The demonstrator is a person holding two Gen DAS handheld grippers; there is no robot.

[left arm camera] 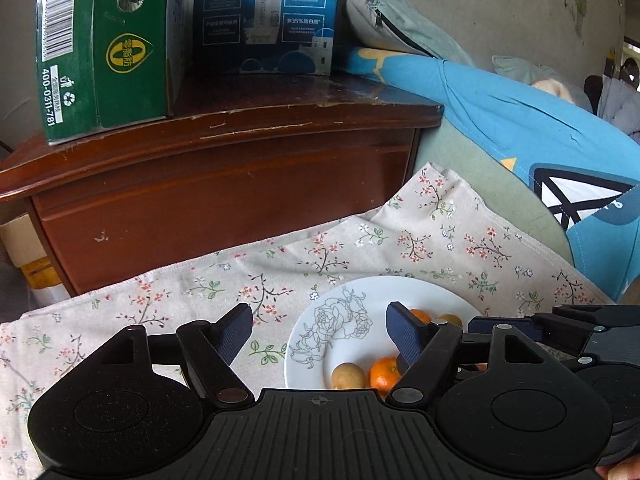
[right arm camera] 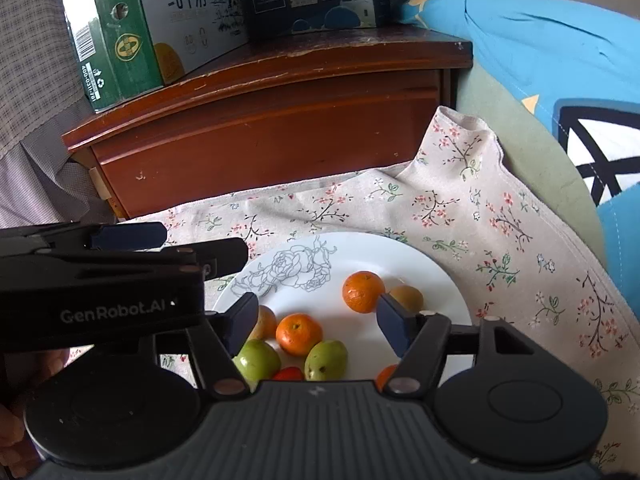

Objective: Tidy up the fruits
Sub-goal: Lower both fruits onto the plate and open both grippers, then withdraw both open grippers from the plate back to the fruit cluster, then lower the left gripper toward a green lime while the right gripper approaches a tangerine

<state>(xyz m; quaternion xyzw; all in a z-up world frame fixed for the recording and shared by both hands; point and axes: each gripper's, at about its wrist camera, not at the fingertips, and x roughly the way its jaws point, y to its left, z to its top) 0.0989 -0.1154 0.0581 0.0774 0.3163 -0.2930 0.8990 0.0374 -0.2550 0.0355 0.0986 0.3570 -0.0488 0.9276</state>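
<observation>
Right gripper [right arm camera: 316,320], jaws apart and empty, hangs directly over the fruit-laden white plate [right arm camera: 436,276] on floral cloth, a mandarin [right arm camera: 299,333] between its fingers, nearer than the open, empty left gripper [left arm camera: 320,332].

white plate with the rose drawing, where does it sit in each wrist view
Left wrist view: the white plate lies low and right of centre, partly behind the left hand-held gripper.
Right wrist view: the plate lies at centre, fruit on it.
Shared landmark: the green carton on the wooden cabinet.
</observation>
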